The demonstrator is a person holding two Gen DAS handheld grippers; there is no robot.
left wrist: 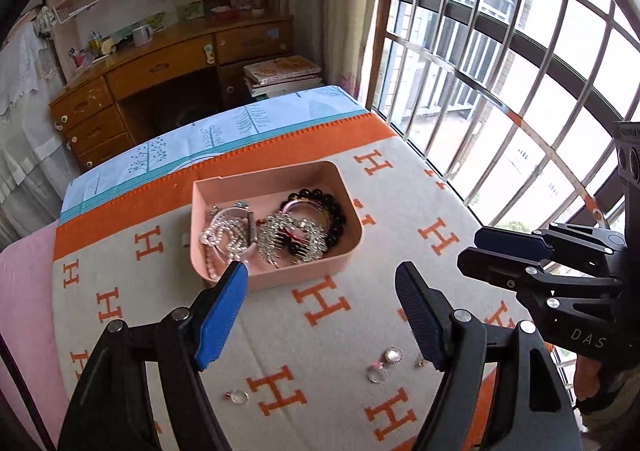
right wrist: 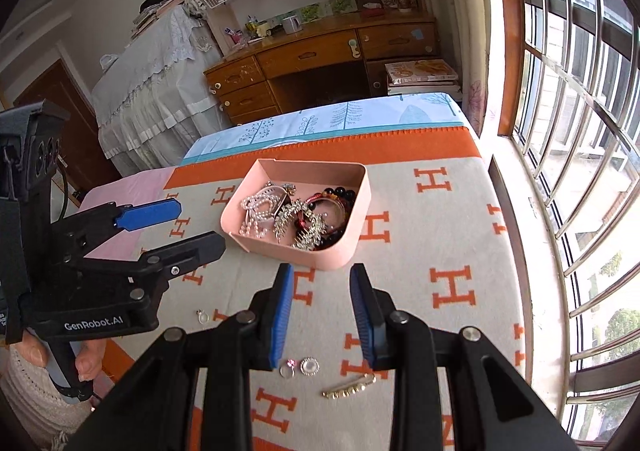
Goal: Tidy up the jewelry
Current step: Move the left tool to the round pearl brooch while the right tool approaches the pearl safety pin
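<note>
A pink tray [left wrist: 296,277] [right wrist: 340,251] sits on the H-patterned blanket [left wrist: 340,187], holding a pearl strand [left wrist: 218,233], a rhinestone comb [left wrist: 288,237], a dark bead bracelet [left wrist: 320,197] and a watch. Nearer me, loose on the blanket, lie a ring [left wrist: 377,373] [right wrist: 288,369], a round brooch [left wrist: 392,355] [right wrist: 309,365], a gold bar clip [right wrist: 350,387] and another ring [left wrist: 240,397] [right wrist: 203,317]. My left gripper [left wrist: 320,291] [right wrist: 200,225] hovers open above the blanket, just short of the tray. My right gripper [right wrist: 322,275] [left wrist: 472,247] stands narrowly open and empty, in front of the tray.
A barred window [right wrist: 560,131] runs along the table's right edge. A pink cloth [left wrist: 24,311] covers the left side. Beyond the table's far edge stand a wooden desk [left wrist: 160,67] and stacked books [left wrist: 284,75]. A person's hand [right wrist: 88,363] holds the left gripper's handle.
</note>
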